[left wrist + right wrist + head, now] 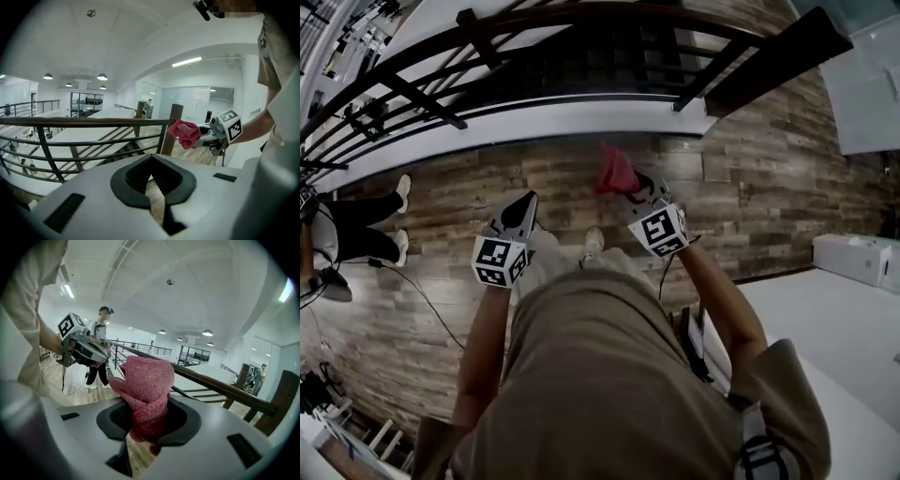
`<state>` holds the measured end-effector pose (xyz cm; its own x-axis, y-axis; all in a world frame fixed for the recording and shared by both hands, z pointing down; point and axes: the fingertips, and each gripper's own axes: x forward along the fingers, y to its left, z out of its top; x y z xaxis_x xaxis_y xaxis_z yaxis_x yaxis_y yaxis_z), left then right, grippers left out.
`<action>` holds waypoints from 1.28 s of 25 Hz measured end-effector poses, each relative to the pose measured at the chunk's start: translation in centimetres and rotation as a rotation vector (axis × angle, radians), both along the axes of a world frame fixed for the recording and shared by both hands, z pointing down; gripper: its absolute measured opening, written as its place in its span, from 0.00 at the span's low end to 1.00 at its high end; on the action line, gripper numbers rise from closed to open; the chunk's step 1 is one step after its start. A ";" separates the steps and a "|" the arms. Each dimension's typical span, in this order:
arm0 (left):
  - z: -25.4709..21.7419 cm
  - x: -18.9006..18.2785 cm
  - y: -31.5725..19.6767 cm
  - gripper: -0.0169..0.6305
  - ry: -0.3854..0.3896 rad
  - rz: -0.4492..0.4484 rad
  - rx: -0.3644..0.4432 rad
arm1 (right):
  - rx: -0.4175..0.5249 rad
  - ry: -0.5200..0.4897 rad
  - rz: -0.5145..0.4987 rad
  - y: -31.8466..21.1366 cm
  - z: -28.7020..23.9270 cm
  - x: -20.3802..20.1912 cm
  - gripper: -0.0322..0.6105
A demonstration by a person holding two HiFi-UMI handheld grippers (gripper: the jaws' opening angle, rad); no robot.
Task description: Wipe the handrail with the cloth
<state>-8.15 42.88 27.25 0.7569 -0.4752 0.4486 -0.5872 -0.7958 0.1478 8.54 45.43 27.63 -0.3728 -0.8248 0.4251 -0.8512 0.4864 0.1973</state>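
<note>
Cloth (149, 390) of red terry sits pinched in the right gripper's (149, 427) jaws, its bulk bunched out front so it can be pressed onto the dark handrail (220, 389) ahead, which it does not yet touch; the left gripper (151, 171), jaws closed on nothing, hangs alongside.

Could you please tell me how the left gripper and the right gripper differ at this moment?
The right gripper is clamped on a red cloth bunched between its jaws; the left gripper holds nothing. The left gripper's jaws are fully together, while the right gripper's stand slightly apart around the cloth. Both point toward the handrail, and neither seems to touch it yet.
</note>
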 end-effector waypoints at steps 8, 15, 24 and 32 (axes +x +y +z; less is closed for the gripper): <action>0.0 -1.3 -0.2 0.05 0.014 0.005 -0.007 | -0.023 0.056 -0.067 -0.8 -0.1 -2.8 0.24; -0.4 -3.4 -1.5 0.05 0.006 0.017 -0.010 | -0.014 0.040 -0.072 -2.6 -0.6 -6.0 0.24; 0.5 -5.1 -2.0 0.05 -0.029 0.051 -0.057 | 0.005 -0.012 -0.007 -2.9 -1.6 -7.5 0.24; -0.2 -8.4 -6.1 0.05 -0.043 0.074 -0.061 | 0.005 -0.007 0.014 -5.8 -2.6 -10.6 0.24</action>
